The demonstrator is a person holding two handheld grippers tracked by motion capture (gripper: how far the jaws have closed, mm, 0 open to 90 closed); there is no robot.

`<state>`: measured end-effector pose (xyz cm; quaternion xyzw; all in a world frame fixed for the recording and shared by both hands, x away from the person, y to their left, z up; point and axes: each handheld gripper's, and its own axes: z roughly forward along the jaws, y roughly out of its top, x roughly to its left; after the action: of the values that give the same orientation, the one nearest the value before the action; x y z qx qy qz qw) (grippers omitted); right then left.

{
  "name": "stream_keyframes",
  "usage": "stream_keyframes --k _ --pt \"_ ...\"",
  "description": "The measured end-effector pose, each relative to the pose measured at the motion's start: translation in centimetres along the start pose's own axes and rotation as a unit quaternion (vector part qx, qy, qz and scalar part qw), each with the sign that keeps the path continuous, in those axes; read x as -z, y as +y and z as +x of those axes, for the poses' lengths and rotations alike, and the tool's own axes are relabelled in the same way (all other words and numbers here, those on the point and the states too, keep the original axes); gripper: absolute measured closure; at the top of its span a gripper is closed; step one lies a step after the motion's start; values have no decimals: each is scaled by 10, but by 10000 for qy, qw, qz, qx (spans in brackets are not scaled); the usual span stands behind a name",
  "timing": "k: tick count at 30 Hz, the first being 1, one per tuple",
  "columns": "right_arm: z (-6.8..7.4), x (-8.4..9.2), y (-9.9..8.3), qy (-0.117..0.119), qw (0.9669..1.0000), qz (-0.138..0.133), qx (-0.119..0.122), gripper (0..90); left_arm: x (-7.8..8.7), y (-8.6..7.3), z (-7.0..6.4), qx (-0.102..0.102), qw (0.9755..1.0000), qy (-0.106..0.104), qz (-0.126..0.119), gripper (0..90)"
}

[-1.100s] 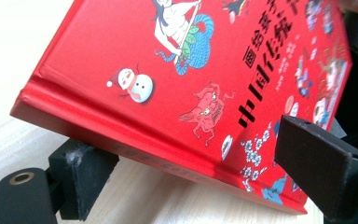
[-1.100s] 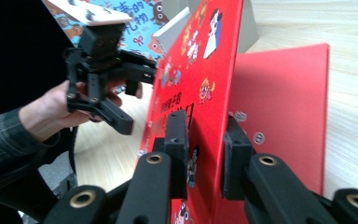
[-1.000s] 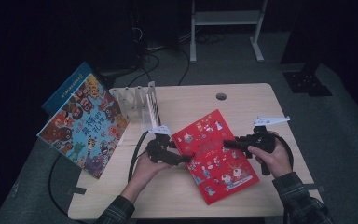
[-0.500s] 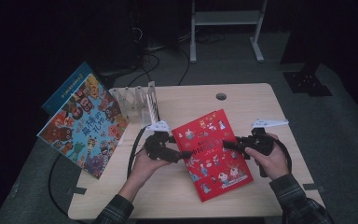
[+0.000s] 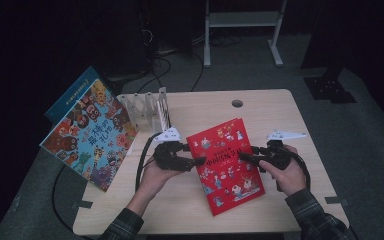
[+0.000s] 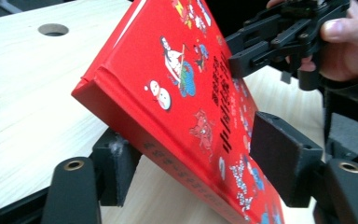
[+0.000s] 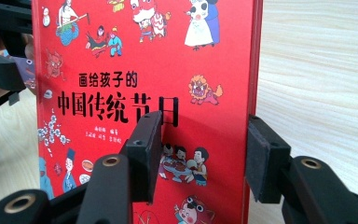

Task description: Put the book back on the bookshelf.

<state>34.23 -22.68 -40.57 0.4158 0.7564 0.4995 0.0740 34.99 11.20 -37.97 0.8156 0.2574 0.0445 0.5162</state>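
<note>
From the high view, the red hardcover picture book (image 5: 225, 167) sits tilted above the pale wooden surface (image 5: 260, 107) between the left claw (image 5: 196, 161) and right claw (image 5: 246, 156).

Left gripper view: its jaws have just been closing, straddling the spine, top pad apparently clear.

Right gripper view: its jaws have been opening, gaping around the far edge, so the book could drop.

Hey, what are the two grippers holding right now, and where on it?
The red book: the left gripper straddles its spine edge, the right gripper its opposite long edge. Whether either pair of jaws presses cannot be told.
</note>
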Motion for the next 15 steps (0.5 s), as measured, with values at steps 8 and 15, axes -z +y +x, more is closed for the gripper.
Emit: stream_keyframes --k 8,15 --pt "5 2 0 -123 9999 -11 76 497 5 2 1 -20 9998 64 -160 528" --pt "11 4 2 -189 9996 -145 140 494 11 11 -2 -99 9992 69 -382 534"
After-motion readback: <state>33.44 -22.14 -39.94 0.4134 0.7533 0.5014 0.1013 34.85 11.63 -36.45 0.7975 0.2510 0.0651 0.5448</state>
